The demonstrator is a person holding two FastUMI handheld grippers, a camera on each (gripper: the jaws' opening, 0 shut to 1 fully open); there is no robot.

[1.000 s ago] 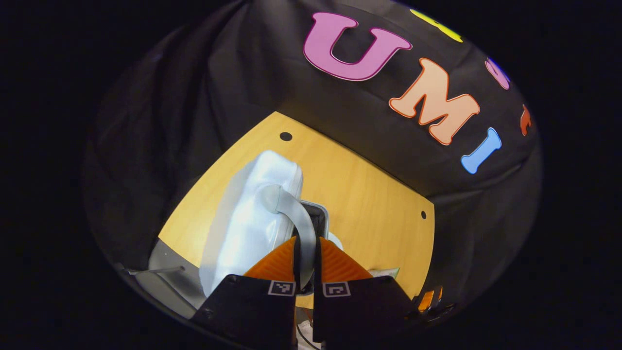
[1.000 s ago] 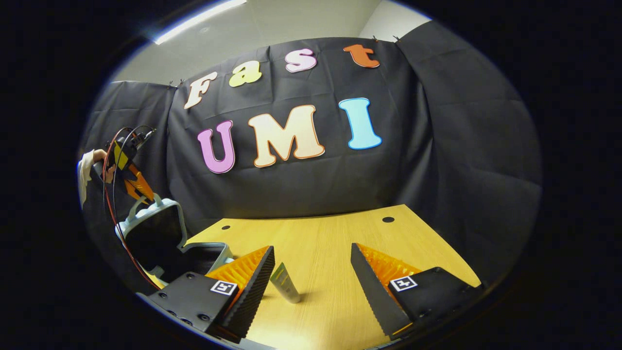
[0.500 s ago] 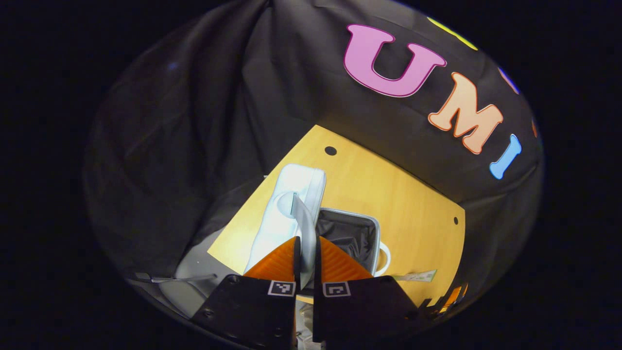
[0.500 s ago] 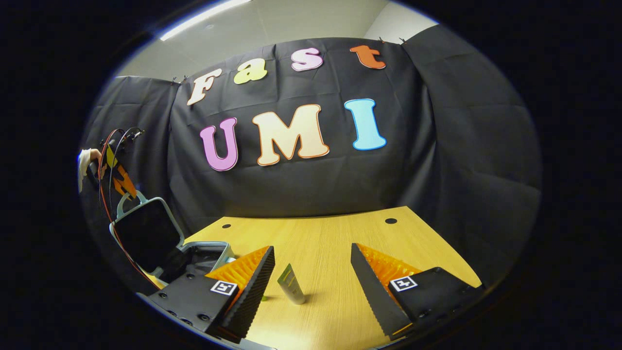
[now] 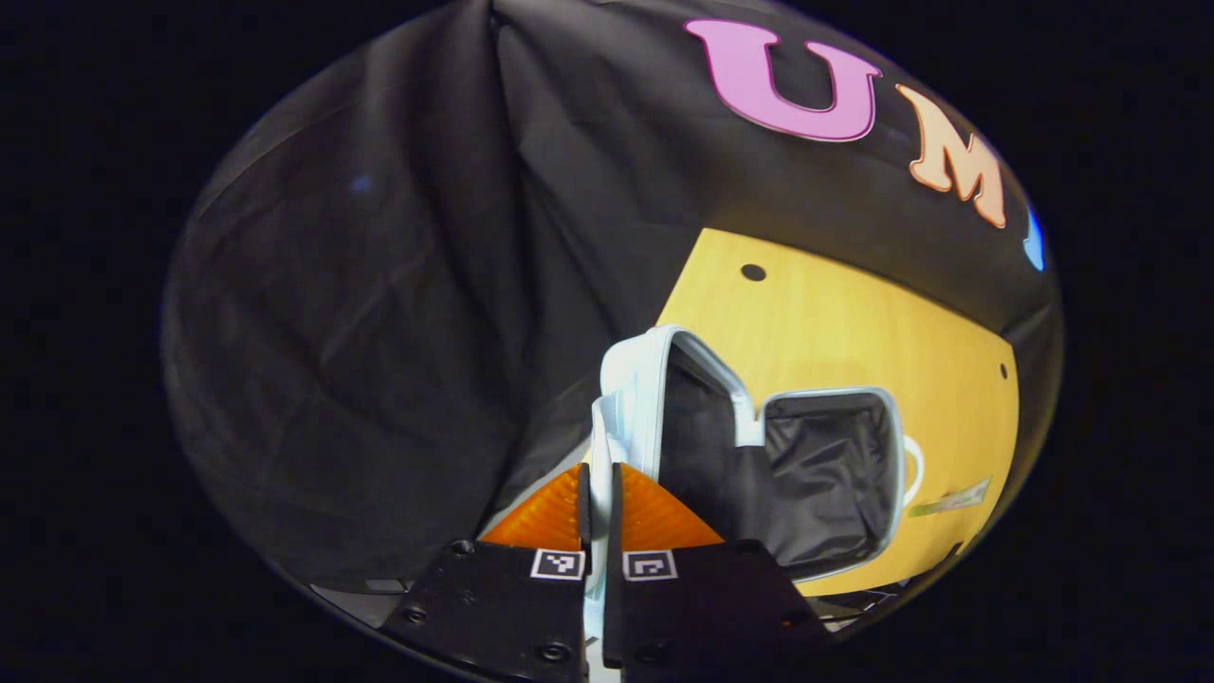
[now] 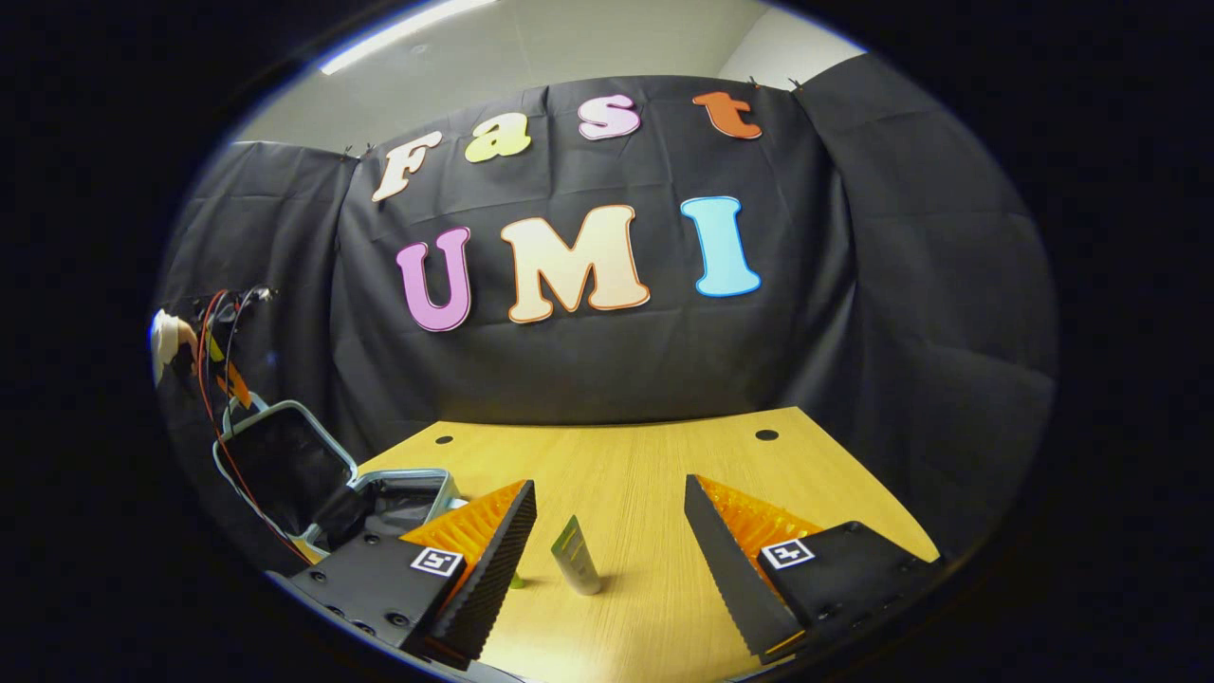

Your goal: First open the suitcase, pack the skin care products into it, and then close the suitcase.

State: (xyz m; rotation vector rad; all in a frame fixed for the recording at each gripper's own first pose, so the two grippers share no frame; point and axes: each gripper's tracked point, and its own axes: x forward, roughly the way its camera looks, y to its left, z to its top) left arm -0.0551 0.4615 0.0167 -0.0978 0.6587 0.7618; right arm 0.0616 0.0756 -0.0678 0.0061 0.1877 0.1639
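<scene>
The pale blue suitcase stands open at the table's left end. Its lid (image 5: pixel 631 379) is raised and leans back from the dark-lined base (image 5: pixel 835 474). My left gripper (image 5: pixel 597 467) is shut on the lid's handle (image 5: pixel 599 432). In the right gripper view the lid (image 6: pixel 280 460), the base (image 6: pixel 408 493) and that left gripper (image 6: pixel 226 379), held by a hand (image 6: pixel 171 337), sit far left. A small skin care tube (image 6: pixel 576 567) stands upright on the table between my right gripper's (image 6: pixel 608 482) open fingers, touching neither. The tube (image 5: pixel 951 497) also appears beside the base.
The wooden table (image 6: pixel 645 455) has small round holes near its far edge and black cloth walls close behind it. A tiny green object (image 6: pixel 515 581) lies by the right gripper's left finger. Red and black cables (image 6: pixel 213 398) hang from the left gripper.
The left gripper has swung the lid up and back by its handle, baring the dark lining of lid and base. The right gripper has barely moved.
</scene>
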